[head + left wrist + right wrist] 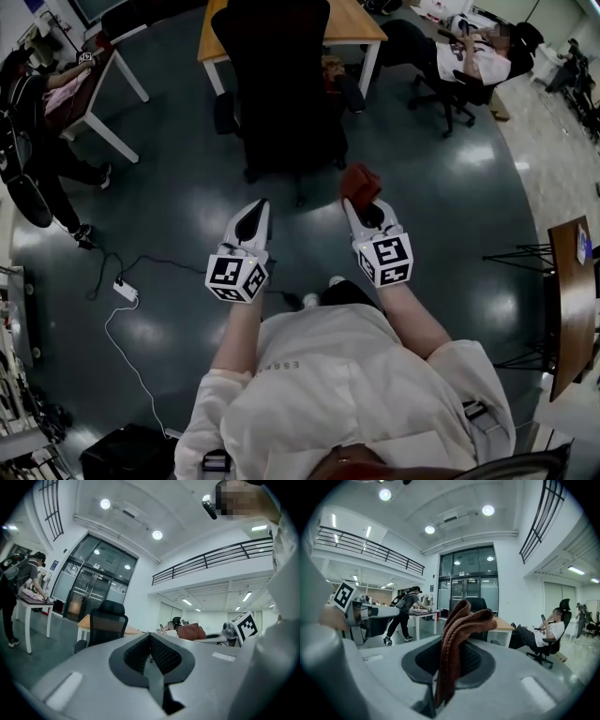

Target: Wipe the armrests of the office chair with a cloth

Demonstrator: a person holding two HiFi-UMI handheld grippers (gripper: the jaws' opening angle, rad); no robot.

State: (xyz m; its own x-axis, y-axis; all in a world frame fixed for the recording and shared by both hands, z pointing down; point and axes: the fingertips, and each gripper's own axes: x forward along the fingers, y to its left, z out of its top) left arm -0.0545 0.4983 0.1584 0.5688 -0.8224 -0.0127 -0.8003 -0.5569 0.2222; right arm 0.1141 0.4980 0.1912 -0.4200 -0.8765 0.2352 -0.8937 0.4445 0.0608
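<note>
Right now, the right gripper (pixel 362 211) has its jaws clamped on a brown cloth (pixel 359 180); the left gripper (pixel 255 211) has its jaws together, empty. The office chair (pixel 281 84) stands ahead, apart from both.

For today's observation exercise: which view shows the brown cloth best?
The right gripper view: the cloth fills the centre, pinched between the right gripper's shut jaws. The head view shows it small at that gripper's tip; the left gripper view, a distant brown lump.
</note>
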